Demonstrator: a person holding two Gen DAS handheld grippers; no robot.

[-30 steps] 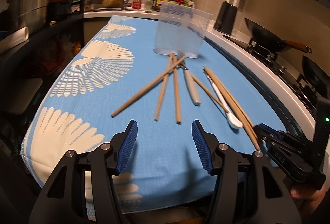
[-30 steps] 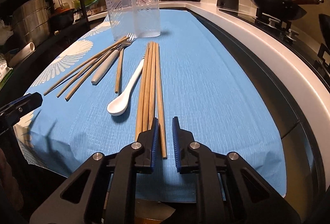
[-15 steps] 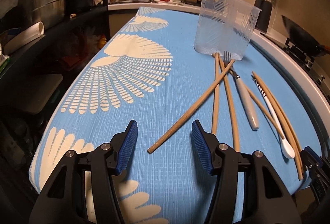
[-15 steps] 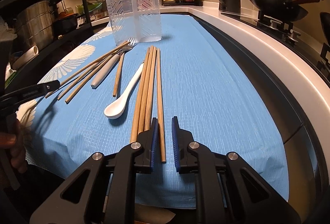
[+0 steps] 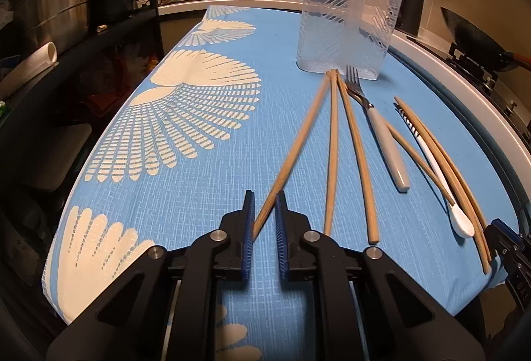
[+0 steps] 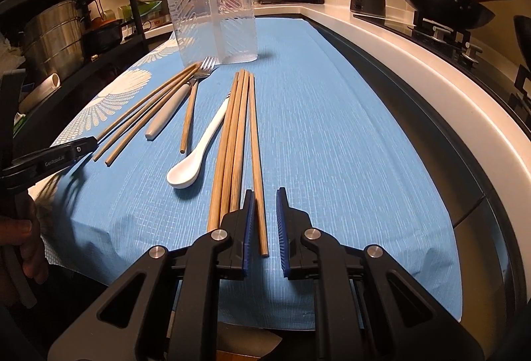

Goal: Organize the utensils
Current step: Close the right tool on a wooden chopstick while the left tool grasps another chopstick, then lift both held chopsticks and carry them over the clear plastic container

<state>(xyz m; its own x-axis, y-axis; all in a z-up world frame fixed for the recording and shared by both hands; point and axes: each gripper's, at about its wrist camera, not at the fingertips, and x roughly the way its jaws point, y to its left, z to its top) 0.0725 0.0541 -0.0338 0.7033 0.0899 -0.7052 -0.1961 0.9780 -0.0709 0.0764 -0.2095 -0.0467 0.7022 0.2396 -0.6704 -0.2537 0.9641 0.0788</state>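
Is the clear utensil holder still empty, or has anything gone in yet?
Empty. Through the clear holder only its centre divider shows, and the chopsticks, fork and spoon all lie on the cloth.

A blue cloth with cream fan prints (image 5: 186, 115) covers the counter. On it stand a clear plastic holder (image 5: 345, 39) and, lying near it, wooden chopsticks (image 6: 232, 141), a white-handled fork (image 5: 381, 135) and a white ceramic spoon (image 6: 195, 158).
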